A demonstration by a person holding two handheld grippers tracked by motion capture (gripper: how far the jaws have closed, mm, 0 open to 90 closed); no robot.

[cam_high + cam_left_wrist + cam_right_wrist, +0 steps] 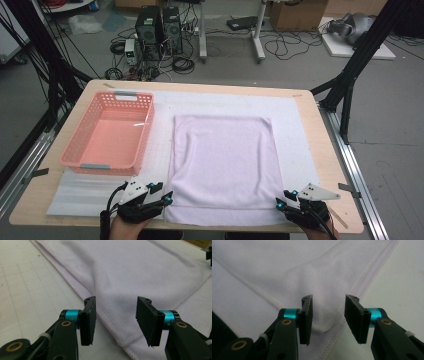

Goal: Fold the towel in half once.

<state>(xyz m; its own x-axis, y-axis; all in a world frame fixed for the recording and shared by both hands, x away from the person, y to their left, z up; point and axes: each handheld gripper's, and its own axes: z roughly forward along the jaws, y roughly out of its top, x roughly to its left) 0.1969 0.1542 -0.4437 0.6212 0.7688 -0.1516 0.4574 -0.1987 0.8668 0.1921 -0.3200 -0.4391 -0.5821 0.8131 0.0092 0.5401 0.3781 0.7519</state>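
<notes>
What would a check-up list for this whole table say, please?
Surface: wooden table under a white mat.
Job's things: pale lilac towel lying flat, folded.
Clutter: empty pink basket left of the towel.
Grippers: left tongs open around the towel's near left corner; right tongs open around its near right corner.
Cables: black lead trailing from the left tongs.
Surroundings: computer towers, floor wires, cardboard box.

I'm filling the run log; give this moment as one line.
left tool: open, at towel's near-left corner | right tool: open, at near-right corner | towel: flat, folded | basket: empty
</notes>
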